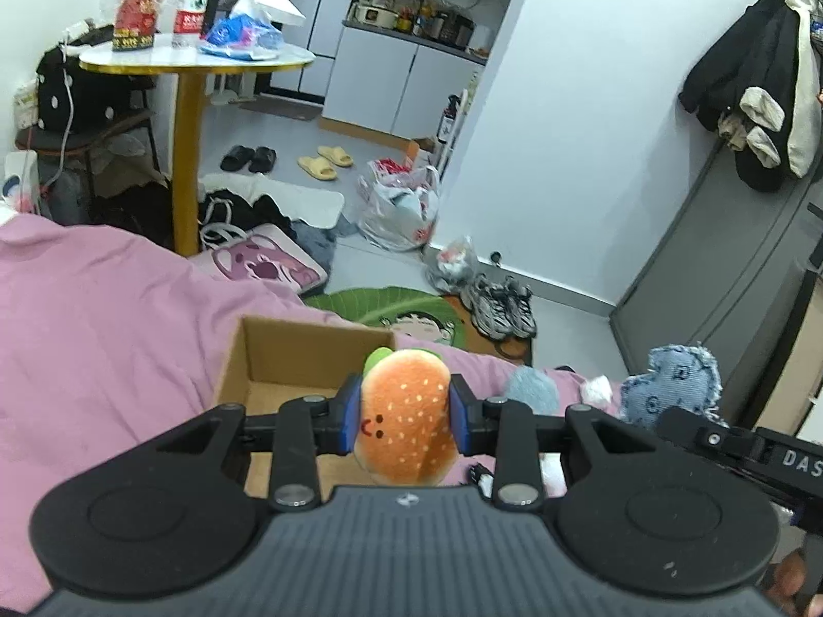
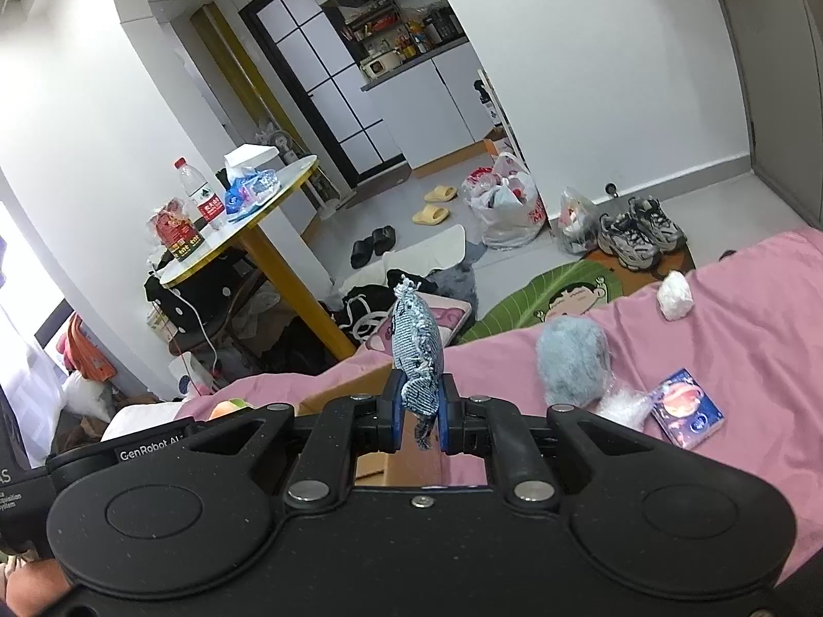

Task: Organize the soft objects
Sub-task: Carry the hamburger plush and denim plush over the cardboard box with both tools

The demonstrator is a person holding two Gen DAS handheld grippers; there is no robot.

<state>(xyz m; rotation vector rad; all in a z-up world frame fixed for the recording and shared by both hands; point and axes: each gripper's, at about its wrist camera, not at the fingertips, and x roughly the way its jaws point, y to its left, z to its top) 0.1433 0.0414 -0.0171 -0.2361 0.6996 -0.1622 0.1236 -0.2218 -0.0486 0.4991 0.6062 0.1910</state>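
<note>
The cardboard box [image 1: 288, 360] on the pink bed [image 1: 103, 319] looks empty; the left gripper [image 1: 405, 419] is clamped on the burger plush [image 1: 404, 421] above it. The right gripper [image 2: 417, 414] pinches the denim heart [image 2: 415, 344], and it reads "GenRobot AI". A fluffy blue toy [image 2: 573, 360] and a white puff [image 2: 675, 295] remain on the bed, so most work is left.

Both grippers' jaws clamped (each loaded)

four soft toys [image 2: 573, 366], one box [image 1: 308, 355] (cardboard)
</note>
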